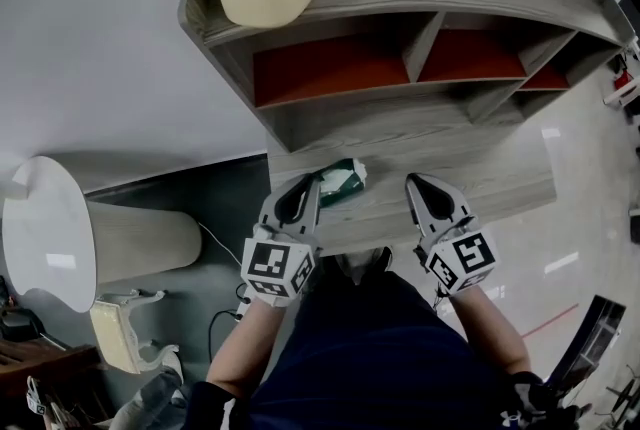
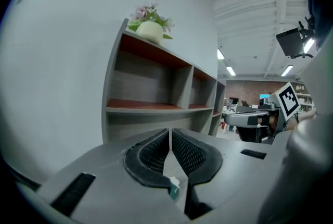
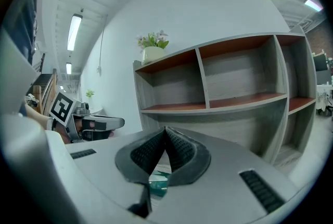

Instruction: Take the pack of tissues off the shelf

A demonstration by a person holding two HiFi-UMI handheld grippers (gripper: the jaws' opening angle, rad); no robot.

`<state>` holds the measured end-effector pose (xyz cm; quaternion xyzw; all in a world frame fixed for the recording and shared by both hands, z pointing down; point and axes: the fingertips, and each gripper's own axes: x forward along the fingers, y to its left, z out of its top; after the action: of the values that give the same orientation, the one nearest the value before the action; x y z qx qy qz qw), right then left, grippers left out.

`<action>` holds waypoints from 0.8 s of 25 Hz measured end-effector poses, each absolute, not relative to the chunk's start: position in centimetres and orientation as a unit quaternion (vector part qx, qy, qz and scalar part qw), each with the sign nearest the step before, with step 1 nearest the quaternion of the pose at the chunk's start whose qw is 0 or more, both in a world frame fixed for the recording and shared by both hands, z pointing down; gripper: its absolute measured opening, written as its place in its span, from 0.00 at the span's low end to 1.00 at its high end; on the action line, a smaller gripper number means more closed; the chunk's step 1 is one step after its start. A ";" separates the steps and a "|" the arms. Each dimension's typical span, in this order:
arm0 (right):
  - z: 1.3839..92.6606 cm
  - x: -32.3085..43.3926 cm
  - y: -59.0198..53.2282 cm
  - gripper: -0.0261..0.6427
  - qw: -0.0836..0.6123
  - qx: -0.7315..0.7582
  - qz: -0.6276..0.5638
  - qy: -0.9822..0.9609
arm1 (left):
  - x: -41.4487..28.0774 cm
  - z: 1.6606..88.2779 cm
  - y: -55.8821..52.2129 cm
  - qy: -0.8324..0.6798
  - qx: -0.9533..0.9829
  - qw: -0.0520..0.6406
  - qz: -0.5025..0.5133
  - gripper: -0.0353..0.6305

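Step in hand: grasp. pack of tissues (image 1: 342, 180) lies on shelf (image 1: 400, 128) bottom ledge, front edge, not yet lifted.

left gripper (image 1: 306, 184) jaws pressed together, tip against pack's left end. May nip wrapper edge, hard to tell. right gripper (image 1: 415, 186) jaws also closed, empty, further right along same ledge, apart from pack.

Next move: if wrapper caught, lift gently clear of ledge; otherwise reopen, span pack body.

Head view alone shows pack; gripper views show pad seams and bare upper shelf compartments.
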<state>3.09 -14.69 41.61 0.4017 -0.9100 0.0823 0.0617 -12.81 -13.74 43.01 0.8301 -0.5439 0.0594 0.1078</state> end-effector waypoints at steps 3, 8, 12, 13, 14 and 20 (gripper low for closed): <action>41.3 3.1 -14.7 0.04 0.056 0.400 0.075 -0.912 | -12.4 42.8 -13.7 -0.542 0.832 0.103 0.061 0.10; 41.2 3.3 -14.7 0.05 0.054 0.398 0.075 -0.913 | -12.1 42.8 -13.7 -0.538 0.835 0.099 0.065 0.10; 41.1 3.6 -14.6 0.04 0.055 0.400 0.075 -0.912 | -12.0 42.7 -13.6 -0.536 0.836 0.096 0.065 0.10; 41.1 3.7 -14.6 0.04 0.055 0.400 0.075 -0.912 | -11.9 42.8 -13.5 -0.535 0.837 0.096 0.065 0.10; 41.1 3.7 -14.5 0.04 0.055 0.400 0.074 -0.912 | -11.8 42.9 -13.5 -0.535 0.837 0.097 0.066 0.10; 41.1 3.7 -14.3 0.04 0.055 0.396 0.074 -0.914 | -11.7 43.1 -13.1 -0.536 0.836 0.093 0.069 0.10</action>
<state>3.67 -14.28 41.10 0.3955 -0.9138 0.0738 0.0554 -11.73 -13.09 43.07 0.8361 -0.5360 0.0693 0.0935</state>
